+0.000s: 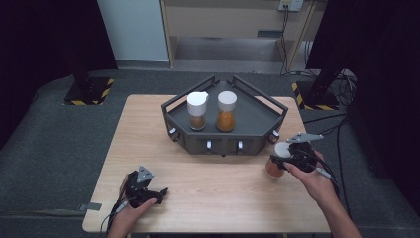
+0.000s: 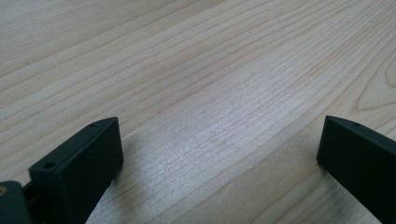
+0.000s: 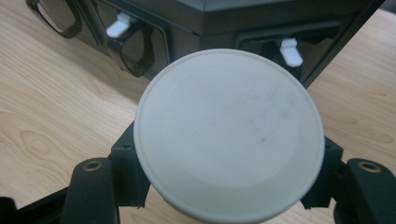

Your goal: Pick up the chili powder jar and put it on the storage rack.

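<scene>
A spice jar (image 1: 275,166) with a white lid (image 3: 229,135) and orange-brown contents is near the right front corner of the dark grey rack (image 1: 257,119). My right gripper (image 1: 279,159) is shut on it, one jaw on each side below the lid. I cannot tell whether the jar rests on the table. Two similar white-lidded jars stand upright inside the rack: the left jar (image 1: 197,111) and the right jar (image 1: 226,112). My left gripper (image 1: 157,192) lies low at the table's front left, open (image 2: 219,154), with bare wood between its jaws.
The wooden table (image 1: 148,134) has free room left of the rack and across the front middle. The rack's front wall carries several white clips (image 3: 289,50) and dark hooks (image 3: 135,56). Dark floor and stand bases surround the table.
</scene>
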A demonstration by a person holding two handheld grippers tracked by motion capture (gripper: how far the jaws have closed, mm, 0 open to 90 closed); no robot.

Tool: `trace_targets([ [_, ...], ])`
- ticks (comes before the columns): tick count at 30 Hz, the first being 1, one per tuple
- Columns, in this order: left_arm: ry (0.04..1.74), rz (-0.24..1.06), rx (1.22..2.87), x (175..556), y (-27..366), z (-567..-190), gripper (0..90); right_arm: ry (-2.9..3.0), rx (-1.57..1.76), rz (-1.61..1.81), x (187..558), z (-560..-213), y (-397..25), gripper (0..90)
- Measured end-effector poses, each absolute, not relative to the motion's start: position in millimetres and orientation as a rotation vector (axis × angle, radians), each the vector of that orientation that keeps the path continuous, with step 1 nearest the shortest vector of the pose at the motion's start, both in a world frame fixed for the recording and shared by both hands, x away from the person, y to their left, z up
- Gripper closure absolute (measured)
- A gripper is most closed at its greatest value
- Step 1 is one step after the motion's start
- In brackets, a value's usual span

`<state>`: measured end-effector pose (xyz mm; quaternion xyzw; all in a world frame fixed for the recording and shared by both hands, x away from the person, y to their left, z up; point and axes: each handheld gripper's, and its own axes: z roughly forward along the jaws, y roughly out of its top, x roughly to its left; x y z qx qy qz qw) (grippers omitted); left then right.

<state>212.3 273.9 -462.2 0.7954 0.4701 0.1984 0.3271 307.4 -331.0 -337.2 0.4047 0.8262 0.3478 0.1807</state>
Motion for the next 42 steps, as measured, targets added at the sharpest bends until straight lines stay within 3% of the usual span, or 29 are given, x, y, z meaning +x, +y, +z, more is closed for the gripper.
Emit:
trace_targets([
  [27,1.232,0.519,2.083,213,274,-462,0.0,2.405,1.054,0.928,301,-270,-316,33.9],
  [42,1.229,0.519,2.084,213,274,-462,0.0,2.414,1.039,0.951,306,-250,-305,34.0],
])
